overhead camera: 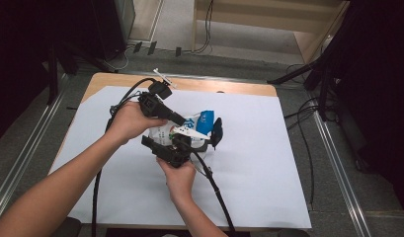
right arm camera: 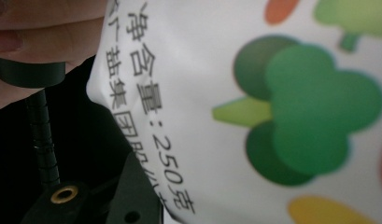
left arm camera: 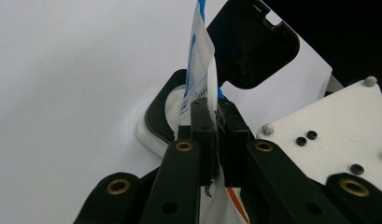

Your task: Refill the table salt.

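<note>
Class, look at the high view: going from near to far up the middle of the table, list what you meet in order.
Right hand → right tongs → bag → bare wood table edge.

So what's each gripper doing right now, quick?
Left gripper: shut, pinching the edge of the white bag.
Right gripper: pressed up against the bag; open or shut cannot be told.
</note>
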`<state>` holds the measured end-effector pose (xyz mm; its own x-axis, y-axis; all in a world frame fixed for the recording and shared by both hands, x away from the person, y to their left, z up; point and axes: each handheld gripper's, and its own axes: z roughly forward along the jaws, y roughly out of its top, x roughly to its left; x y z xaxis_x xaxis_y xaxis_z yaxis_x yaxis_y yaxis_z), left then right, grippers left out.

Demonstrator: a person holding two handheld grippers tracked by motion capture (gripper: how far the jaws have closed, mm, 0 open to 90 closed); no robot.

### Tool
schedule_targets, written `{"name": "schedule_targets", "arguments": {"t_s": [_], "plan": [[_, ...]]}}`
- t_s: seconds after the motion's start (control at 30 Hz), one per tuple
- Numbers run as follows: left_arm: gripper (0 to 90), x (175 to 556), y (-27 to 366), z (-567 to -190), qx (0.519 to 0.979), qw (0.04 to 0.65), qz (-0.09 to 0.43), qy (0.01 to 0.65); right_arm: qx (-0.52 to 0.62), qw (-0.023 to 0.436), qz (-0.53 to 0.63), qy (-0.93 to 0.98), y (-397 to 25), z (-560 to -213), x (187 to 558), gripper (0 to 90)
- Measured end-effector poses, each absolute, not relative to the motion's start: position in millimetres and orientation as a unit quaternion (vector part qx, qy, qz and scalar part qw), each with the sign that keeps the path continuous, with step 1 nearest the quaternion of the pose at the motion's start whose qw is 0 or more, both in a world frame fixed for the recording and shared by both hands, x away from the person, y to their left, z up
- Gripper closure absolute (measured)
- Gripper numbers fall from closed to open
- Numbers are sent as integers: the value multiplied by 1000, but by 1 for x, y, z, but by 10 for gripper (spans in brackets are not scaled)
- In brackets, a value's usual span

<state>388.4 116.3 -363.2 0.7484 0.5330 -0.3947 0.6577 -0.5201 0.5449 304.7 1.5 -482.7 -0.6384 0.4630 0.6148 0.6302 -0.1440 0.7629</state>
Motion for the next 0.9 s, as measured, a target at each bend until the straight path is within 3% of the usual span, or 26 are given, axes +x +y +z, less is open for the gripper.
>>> {"name": "schedule_targets", "arguments": {"t_s": [0.47,0.9], "plan": [[892,389,115,-363,867,348,-92,345,-404,41,-615,-676,4,-481,304,636],[880,386,115,-361,867,353,-85,341,-411,56,-625,-662,3,-479,305,688]]}}
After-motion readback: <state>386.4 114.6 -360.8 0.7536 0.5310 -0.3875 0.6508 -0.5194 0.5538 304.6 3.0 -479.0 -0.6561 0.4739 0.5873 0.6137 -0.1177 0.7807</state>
